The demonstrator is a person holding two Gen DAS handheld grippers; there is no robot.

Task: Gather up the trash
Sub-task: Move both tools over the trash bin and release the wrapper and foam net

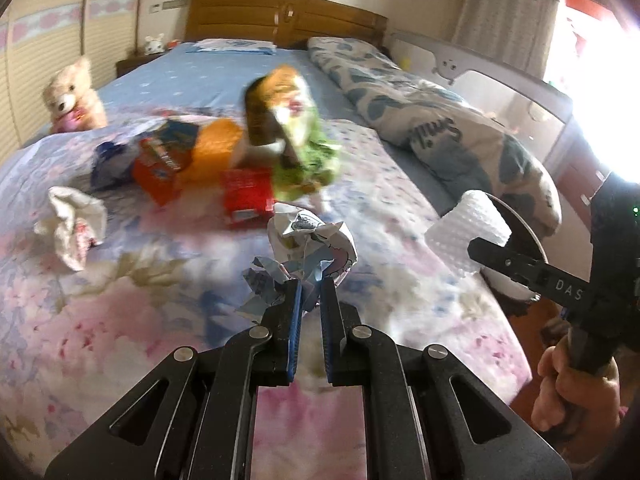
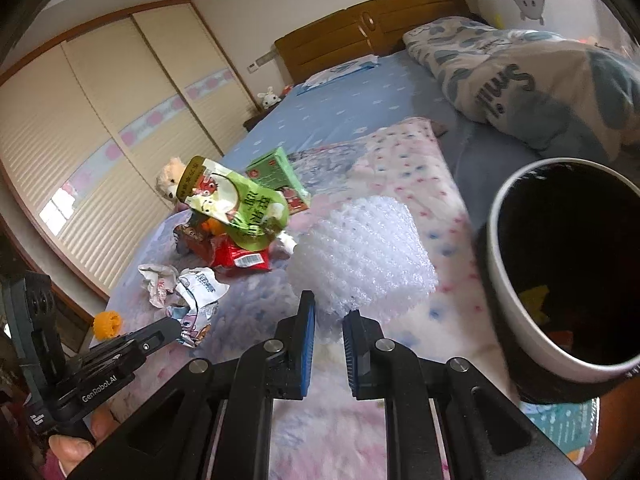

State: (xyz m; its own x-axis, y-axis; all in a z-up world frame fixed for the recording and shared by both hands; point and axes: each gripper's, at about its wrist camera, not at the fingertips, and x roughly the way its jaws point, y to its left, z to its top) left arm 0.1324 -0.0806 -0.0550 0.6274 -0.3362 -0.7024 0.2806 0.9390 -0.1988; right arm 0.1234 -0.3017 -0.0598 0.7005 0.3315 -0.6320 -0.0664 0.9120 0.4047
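The left tongs [image 1: 310,280] pinch a crumpled paper wrapper [image 1: 312,236] above the bed [image 1: 120,320]; the right tongs [image 2: 329,312] clamp white foam wrap [image 2: 360,248]; keep both grips firm, carry each over the bin [image 2: 560,264] before releasing.

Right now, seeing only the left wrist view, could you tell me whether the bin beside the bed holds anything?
Observer: Yes, yellow and orange scraps lie in the bin.
Operator: Is any trash off the bed?
Observer: An orange scrap lies past the bed's edge, apparently on the floor.
Operator: What is the blurred green thing?
Observer: A green pouch, with a green carton behind it.
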